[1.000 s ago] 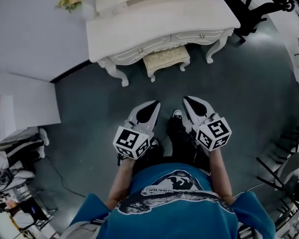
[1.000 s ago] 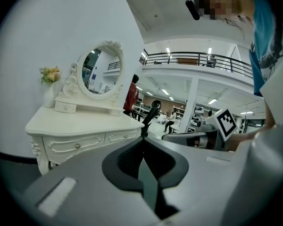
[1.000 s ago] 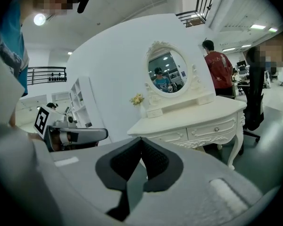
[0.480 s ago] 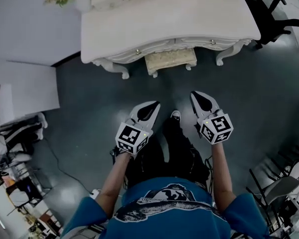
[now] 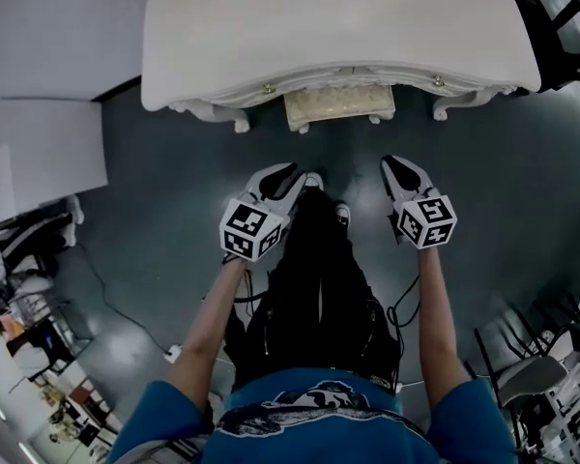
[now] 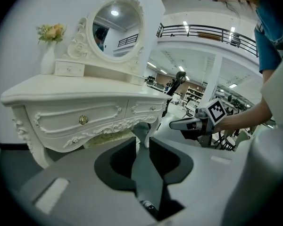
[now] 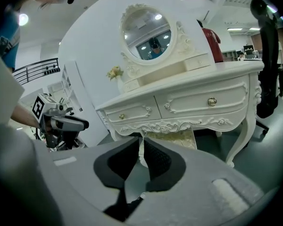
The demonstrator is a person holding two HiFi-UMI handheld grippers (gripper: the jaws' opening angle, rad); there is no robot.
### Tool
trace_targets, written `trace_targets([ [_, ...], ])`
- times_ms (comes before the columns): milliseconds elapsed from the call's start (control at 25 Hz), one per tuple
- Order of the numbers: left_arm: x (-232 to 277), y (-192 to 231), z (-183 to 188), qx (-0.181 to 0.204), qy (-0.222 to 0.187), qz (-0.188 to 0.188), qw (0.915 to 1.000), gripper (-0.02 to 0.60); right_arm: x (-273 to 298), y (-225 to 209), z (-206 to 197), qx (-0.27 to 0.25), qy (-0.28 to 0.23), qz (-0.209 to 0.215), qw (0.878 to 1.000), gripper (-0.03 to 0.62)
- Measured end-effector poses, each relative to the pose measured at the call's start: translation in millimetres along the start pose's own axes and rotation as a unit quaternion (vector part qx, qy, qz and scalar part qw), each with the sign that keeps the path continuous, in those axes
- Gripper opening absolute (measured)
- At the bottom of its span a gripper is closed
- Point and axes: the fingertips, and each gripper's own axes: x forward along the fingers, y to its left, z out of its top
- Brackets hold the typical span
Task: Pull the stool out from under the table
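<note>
A white vase (image 6: pixel 48 59) of flowers (image 6: pixel 51 31) stands at the table's (image 5: pixel 338 37) 10 o'clock corner. From the person, the left gripper (image 5: pixel 290 172) hangs at 11 o'clock. Its jaws have just been opening to a narrow slit, with nothing between them. The stool (image 5: pixel 338 105) sits tucked under the table at 12 o'clock, between two curved table legs (image 5: pixel 240 119). The right gripper (image 5: pixel 393 162), at 1 o'clock, has likewise just cracked open and is empty. A black office chair (image 5: pixel 561 27) stands at 2 o'clock.

The table (image 5: pixel 338 37) is white with carved scrollwork and gold knobs (image 6: pixel 83 120). The stool (image 5: pixel 338 104) has a cream, faintly patterned seat and white legs. The floor (image 5: pixel 174 211) is dark grey, and the person's shirt (image 5: pixel 387 433) is blue with a dark-and-white print.
</note>
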Motion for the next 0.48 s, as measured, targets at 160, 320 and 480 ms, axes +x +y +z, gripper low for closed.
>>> trace_targets([
  [160, 23.3, 34.6, -21.5, -0.025, 0.022, 0.008, 0.9994, 0.12, 31.0, -25.4, -10.4, 0.0, 0.023, -0.003, 1.0, 0.062],
  [320, 54.6, 68.6, -42.9, -0.041, 0.037, 0.015, 0.9984, 0.138, 63.2, -55.2, -26.0, 0.005, 0.044, -0.01, 0.999, 0.1],
  [480, 89.1, 98.6, -61.1, -0.048, 0.054, 0.017, 0.9972, 0.149, 93.1, -86.7, -44.8, 0.025, 0.059, -0.026, 0.998, 0.127],
])
